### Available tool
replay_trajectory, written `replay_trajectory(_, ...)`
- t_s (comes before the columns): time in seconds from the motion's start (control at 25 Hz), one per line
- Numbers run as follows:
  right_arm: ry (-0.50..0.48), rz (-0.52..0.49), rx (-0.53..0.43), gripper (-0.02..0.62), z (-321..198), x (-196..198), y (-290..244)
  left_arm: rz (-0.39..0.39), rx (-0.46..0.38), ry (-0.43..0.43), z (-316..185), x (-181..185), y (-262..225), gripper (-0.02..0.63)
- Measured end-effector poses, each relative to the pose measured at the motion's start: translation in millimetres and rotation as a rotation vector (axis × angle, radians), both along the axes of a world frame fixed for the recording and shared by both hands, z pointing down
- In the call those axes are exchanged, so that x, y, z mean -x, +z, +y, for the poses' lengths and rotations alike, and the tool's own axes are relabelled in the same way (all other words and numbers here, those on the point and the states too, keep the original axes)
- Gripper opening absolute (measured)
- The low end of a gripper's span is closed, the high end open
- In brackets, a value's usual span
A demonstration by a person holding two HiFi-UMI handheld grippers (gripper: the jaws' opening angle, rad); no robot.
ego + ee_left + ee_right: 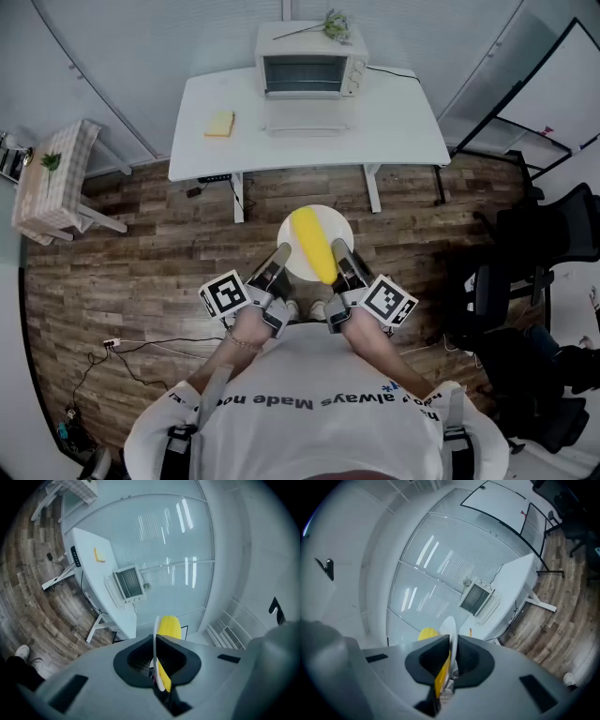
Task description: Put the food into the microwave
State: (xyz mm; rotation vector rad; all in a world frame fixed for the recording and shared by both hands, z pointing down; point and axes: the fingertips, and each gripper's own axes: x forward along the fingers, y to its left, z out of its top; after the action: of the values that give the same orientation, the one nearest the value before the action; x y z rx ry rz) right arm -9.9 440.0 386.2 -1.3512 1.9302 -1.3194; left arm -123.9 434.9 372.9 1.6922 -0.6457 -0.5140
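A white plate [302, 260] carrying a yellow corn cob [314, 245] is held over the wooden floor, in front of the person. My left gripper [282, 255] is shut on the plate's left rim and my right gripper [339, 253] is shut on its right rim. In the left gripper view the plate [156, 644] shows edge-on between the jaws with the corn [169, 628] beyond it. In the right gripper view the plate [450, 632] and corn [428, 633] show the same way. The white microwave [310, 61] stands on the far white table [403, 122], its door open and lying flat in front.
A yellow sponge-like pad [220, 124] lies on the table's left part. A small cloth-covered side table [52, 178] stands at the left. Black office chairs [539, 272] crowd the right side. Cables [141, 352] trail on the floor at lower left.
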Motion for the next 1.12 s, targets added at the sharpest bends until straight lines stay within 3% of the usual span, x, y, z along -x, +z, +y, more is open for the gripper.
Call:
replay_trajectory(0.16,0.004,0.009,-0.007,0.031,0,6,-1,-0.001,-0.003,0.001,1,7,1,0.017)
replay_trajectory(0.28,0.008,0.008,-0.009,0.031,0,17,0,-0.052,0.008,-0.002,1,22,9,0.017)
replay_trajectory(0.4,0.008,0.010,-0.013,0.031,-2,28,-1,-0.002,0.000,0.003,-2,29,2,0.017)
replay_trajectory(0.52,0.006,0.015,-0.015,0.031,-8,36,-1,-0.018,-0.004,0.004,-9,38,4,0.017)
replay_trajectory(0.8,0.003,0.011,-0.007,0.031,-22,25,8,-0.030,0.002,0.002,-23,27,11,0.017)
replay_trajectory(0.92,-0.001,0.016,-0.002,0.031,-45,28,8,-0.074,0.035,-0.006,-43,35,20,0.017)
replay_trajectory(1.04,-0.004,0.013,-0.005,0.031,-67,17,7,-0.019,0.002,-0.002,-67,18,9,0.017)
replay_trajectory(1.12,-0.004,0.010,-0.005,0.031,-82,6,8,-0.029,-0.001,-0.001,-82,8,11,0.017)
